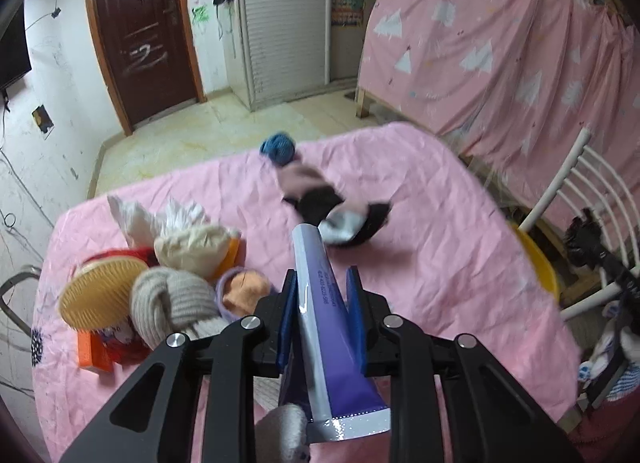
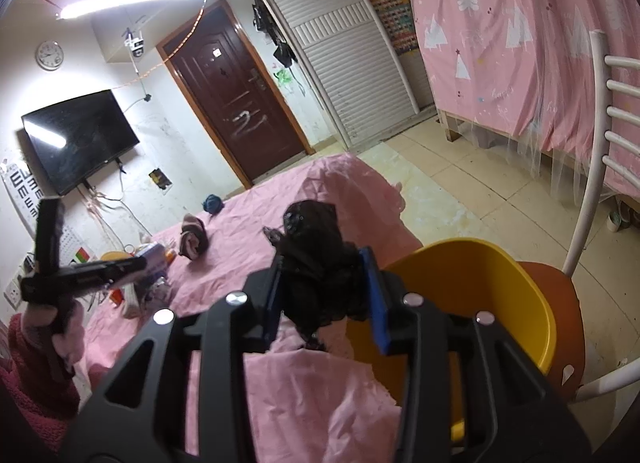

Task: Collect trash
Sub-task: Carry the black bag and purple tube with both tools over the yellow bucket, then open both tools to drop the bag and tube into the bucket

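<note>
My left gripper (image 1: 322,283) is shut on a purple and grey tube (image 1: 320,303), held above the pink-covered table (image 1: 440,263). My right gripper (image 2: 324,279) is shut on a crumpled black lacy cloth (image 2: 316,247), held over the table edge beside a yellow bin (image 2: 480,295) on an orange chair seat. The yellow bin also shows in the left wrist view (image 1: 540,263) at the table's right edge. The left gripper appears in the right wrist view (image 2: 132,263) at the left.
On the table lie a blue yarn ball (image 1: 278,147), a pink and black sock bundle (image 1: 320,195), a pile of socks, slipper and white bags (image 1: 160,263) and an orange box (image 1: 94,355). A white chair (image 2: 600,143) stands right. A pink curtain hangs behind.
</note>
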A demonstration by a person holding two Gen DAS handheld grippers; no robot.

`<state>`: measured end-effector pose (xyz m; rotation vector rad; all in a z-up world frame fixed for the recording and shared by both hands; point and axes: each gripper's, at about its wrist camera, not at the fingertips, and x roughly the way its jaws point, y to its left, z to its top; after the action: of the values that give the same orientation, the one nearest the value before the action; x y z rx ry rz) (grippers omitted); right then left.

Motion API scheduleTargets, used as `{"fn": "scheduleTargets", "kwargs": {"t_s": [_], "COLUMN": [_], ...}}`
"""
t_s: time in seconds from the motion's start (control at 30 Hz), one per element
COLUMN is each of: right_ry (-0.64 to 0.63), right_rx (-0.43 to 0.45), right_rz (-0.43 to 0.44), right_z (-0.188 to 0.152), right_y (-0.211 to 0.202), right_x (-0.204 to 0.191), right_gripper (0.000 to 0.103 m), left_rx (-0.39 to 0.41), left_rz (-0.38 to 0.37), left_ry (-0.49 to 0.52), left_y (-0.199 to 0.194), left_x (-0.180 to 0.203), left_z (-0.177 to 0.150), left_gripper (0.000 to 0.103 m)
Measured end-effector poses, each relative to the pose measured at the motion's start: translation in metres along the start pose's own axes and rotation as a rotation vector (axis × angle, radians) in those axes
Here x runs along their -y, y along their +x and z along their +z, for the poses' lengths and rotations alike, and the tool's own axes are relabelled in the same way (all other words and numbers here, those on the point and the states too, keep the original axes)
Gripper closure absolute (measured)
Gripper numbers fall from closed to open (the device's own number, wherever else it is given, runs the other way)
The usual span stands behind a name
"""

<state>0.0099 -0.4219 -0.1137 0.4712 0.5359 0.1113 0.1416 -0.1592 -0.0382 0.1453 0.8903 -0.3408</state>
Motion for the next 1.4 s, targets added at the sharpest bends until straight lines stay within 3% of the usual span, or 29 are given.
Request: {"fn": "scheduleTargets", "kwargs": {"t_s": [0.13, 0.3, 0.4, 0.47, 0.6, 0.73, 0.93, 1.0, 1.07, 1.4], "right_ry": [0.010, -0.003, -0.007, 0.010, 0.041, 0.102, 0.203, 0.218, 0.221, 0.162], "right_rx": [0.012, 0.031, 0.033, 0.032, 0.056, 0.115, 0.180, 0.192, 0.195, 0.182], "right_rz": [-0.024, -0.100, -0.144, -0.164, -0.197, -0.246, -0.269, -0.271, -0.266, -0.237], "right_z": [0.000, 0.000, 0.000, 0.001, 0.002, 0.006, 0.009, 0.010, 0.011, 0.012], "right_y": [-0.003, -0.007, -0.007, -0.005, -0.010, -0.025, -0.046, -0.049, -0.050, -0.042], "right_x": [0.006, 0.012, 0.017, 0.023, 0.036, 0.052, 0.079, 0.082, 0.082, 0.059], "right_gripper": [0.067, 0.054, 0.047, 0.039, 0.038, 0.037, 0.035, 0.035, 0.034, 0.032], "left_rx": [0.059, 0.104, 0.127, 0.130, 0.108, 0.074, 0.016, 0.008, 0.010, 0.039], "left_rz": [-0.055, -0.154, -0.259, -0.318, -0.436, -0.500, -0.534, -0.542, -0.535, -0.505], "left_ry": [0.023, 0.084, 0.135, 0.155, 0.196, 0.197, 0.200, 0.198, 0.191, 0.158], "left_y": [-0.019, -0.029, -0.032, -0.030, -0.015, 0.004, 0.030, 0.032, 0.034, 0.015], "left_x": [0.019, 0.060, 0.097, 0.116, 0.162, 0.194, 0.228, 0.233, 0.238, 0.210], "left_z": [0.018, 0.039, 0.051, 0.054, 0.056, 0.051, 0.038, 0.034, 0.033, 0.027], "left_gripper": [0.089, 0.089, 0.089, 0.089, 0.089, 0.088, 0.082, 0.069, 0.044, 0.034]}}
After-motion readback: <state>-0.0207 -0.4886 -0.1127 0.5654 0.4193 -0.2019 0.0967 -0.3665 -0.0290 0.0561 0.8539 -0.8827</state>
